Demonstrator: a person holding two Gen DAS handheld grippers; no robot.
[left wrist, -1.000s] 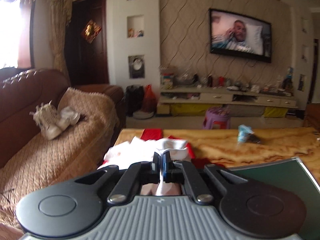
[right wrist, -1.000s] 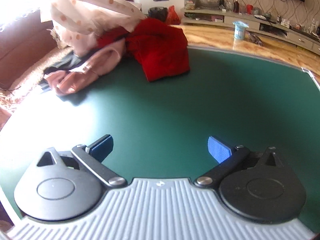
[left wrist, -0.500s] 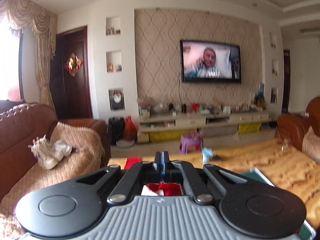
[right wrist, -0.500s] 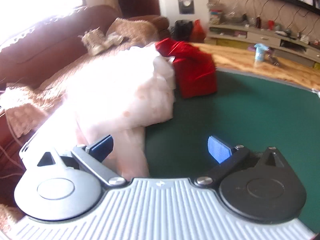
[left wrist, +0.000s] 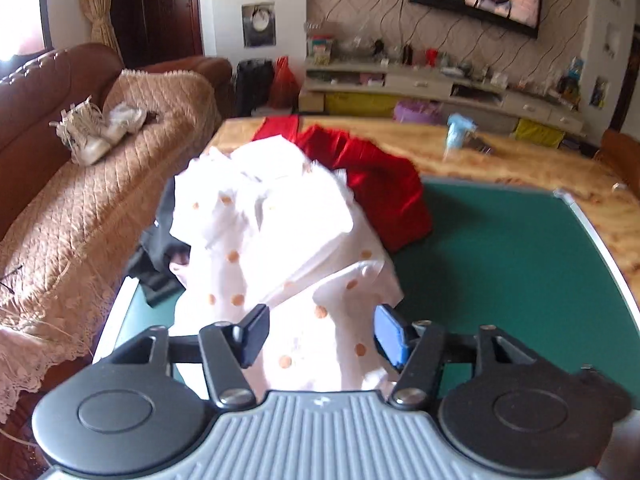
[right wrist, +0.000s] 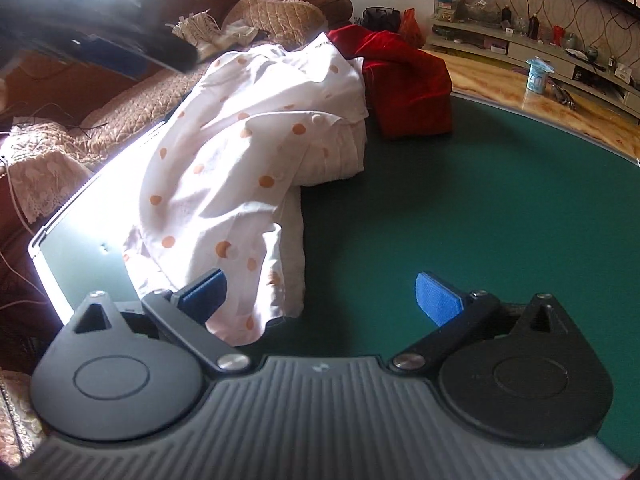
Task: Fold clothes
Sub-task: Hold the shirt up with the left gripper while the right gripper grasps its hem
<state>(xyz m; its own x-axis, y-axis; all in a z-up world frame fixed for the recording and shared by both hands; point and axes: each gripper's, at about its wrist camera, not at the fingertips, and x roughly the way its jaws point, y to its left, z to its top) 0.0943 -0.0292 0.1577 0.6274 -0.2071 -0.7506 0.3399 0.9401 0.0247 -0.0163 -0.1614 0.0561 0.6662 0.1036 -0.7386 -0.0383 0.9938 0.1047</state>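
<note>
Left gripper let go, jaws opening, spotted white garment dropped from the air onto the green mat's left edge, partly covering the red garment

left gripper: grey ribbed housing at frame bottom; two black round discs either side; black linkage arms, silver screw heads.
left pads: blue facing, black backing.
right gripper: same build; black teardrop plates with triangular cut-outs.
right pads: blue, textured.

My left gripper tilts downward with its jaws opening, while my right gripper hangs spread wide, gripping nothing.
</note>
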